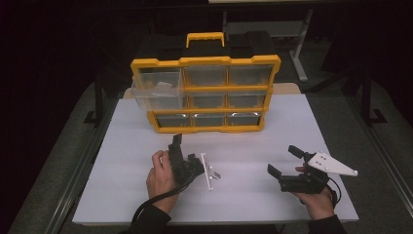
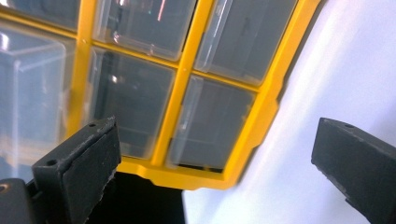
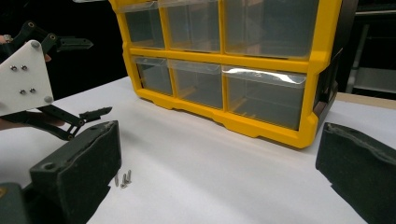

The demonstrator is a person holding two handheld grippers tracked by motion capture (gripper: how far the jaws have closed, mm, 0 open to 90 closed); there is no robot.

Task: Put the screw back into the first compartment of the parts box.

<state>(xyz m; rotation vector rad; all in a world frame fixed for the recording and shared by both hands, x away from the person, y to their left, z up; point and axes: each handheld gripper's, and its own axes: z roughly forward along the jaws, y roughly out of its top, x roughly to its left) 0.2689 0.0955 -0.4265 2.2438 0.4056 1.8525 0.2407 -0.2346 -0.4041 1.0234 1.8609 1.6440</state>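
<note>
screws (image 1: 215, 172): small, silvery, lying loose on white table (image 1: 253, 141) | left gripper (image 1: 181, 151) jaws spread | right gripper (image 1: 282, 160) jaws spread

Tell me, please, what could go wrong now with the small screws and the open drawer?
1. The screws are tiny and loose on the table; the open left gripper beside them may push them away instead of catching one.
2. The top-left drawer of the yellow organizer sticks out; a careless reach could bump it.
</note>
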